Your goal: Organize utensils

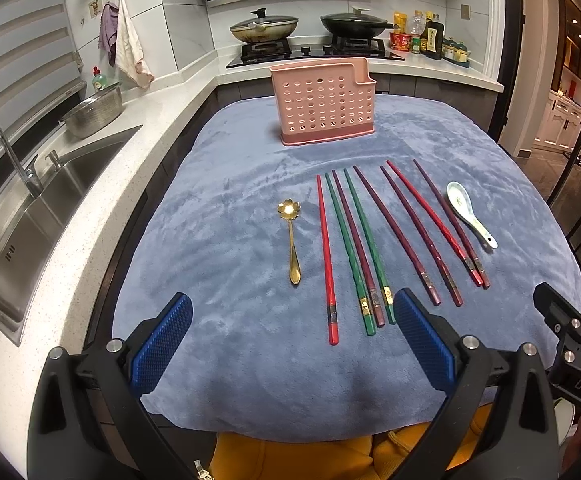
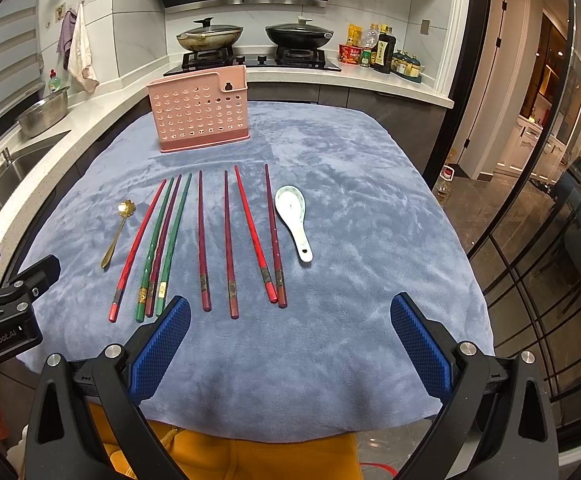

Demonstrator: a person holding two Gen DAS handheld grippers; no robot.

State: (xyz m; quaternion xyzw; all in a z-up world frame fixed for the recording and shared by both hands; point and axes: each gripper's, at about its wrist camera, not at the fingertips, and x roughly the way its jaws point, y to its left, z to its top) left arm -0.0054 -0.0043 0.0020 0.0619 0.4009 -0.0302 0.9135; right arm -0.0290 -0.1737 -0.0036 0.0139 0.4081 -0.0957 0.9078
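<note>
You are holding the left gripper (image 1: 292, 318) with jaws spread wide and gripping nothing, hovering over the near edge of the blue cloth (image 1: 250, 360). The right gripper (image 2: 290, 320) is likewise gaping and empty. Just ahead, eight chopsticks (image 2: 201, 240) are lying side by side on the cloth, tips pointing away from you. A gold spoon (image 1: 291, 240) is lying left of them, a white ceramic spoon (image 2: 293, 216) right. Beyond, the pink utensil holder (image 1: 324, 102) is standing upright at the cloth's far edge.
</note>
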